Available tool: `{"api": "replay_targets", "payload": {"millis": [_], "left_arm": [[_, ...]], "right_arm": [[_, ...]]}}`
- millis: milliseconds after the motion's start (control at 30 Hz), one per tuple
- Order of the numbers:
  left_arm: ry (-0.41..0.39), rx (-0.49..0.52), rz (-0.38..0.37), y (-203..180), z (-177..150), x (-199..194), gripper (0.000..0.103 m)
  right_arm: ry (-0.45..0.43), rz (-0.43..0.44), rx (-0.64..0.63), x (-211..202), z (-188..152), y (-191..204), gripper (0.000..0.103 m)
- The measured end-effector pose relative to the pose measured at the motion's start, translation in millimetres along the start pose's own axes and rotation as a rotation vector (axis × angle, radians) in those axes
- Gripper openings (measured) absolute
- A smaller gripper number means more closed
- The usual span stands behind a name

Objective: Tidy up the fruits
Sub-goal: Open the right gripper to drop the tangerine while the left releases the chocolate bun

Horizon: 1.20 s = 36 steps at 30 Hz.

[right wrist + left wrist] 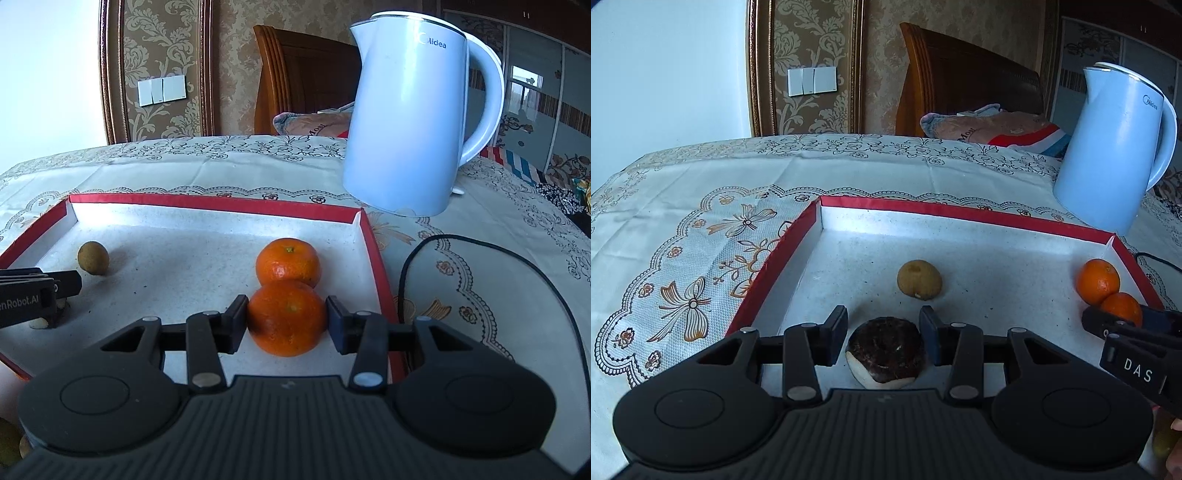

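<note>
A shallow white tray with a red rim (960, 213) lies on the patterned tablecloth. My left gripper (883, 332) is low in its near part, with the pads against the sides of a round dark-topped fruit with a pale underside (886, 350). Just beyond it lies a small brown-green fruit (919, 278). In the right wrist view, my right gripper (287, 319) has its pads on an orange (287, 321) that rests against a second orange (288, 263) near the tray's right wall (373, 251). The brown-green fruit (93, 257) shows at the far left.
A pale blue electric kettle (406, 122) stands behind the tray's far right corner. Its black cord (517, 258) loops over the cloth to the right. A bed headboard (960, 81) and pillow lie beyond the table. Yellow-green fruit (7, 443) shows at the lower left edge.
</note>
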<state>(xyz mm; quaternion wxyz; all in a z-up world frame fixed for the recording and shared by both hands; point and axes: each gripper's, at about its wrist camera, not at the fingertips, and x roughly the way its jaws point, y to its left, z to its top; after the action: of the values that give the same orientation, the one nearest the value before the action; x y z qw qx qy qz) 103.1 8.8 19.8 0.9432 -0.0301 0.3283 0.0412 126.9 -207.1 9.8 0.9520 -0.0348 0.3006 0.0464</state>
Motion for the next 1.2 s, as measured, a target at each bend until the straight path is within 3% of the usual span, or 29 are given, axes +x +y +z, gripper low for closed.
{"api": "replay_targets", "payload": {"millis": [133,233,367,467,600,1200], "left_arm": [[-0.014,0.031,0.011,-4.2,-0.4,-1.7,0.042],[-0.017,0.048,0.013,-6.7,-1.9,-3.0,0.043],[-0.022,0.056,0.017,-6.5,-2.8,-4.2,0.045],[-0.025,0.052,0.014,-4.7,-3.6,-5.6,0.045],[-0.032,0.044,0.005,-1.4,-5.9,-8.5,0.046],[-0.096,0.037,-0.004,6.8,-20.1,-33.8,0.046]], "right_arm": [[-0.008,0.003,-0.002,-2.9,-1.1,1.1,0.046],[-0.013,0.006,0.002,-4.1,-1.4,0.7,0.057],[-0.029,-0.001,-0.011,-7.4,-2.8,2.5,0.06],[-0.041,-0.005,-0.019,-9.6,-3.8,4.4,0.073],[-0.066,-0.015,-0.029,-14.0,-4.7,6.5,0.078],[-0.084,-0.004,-0.038,-22.5,-8.9,9.0,0.083]]}}
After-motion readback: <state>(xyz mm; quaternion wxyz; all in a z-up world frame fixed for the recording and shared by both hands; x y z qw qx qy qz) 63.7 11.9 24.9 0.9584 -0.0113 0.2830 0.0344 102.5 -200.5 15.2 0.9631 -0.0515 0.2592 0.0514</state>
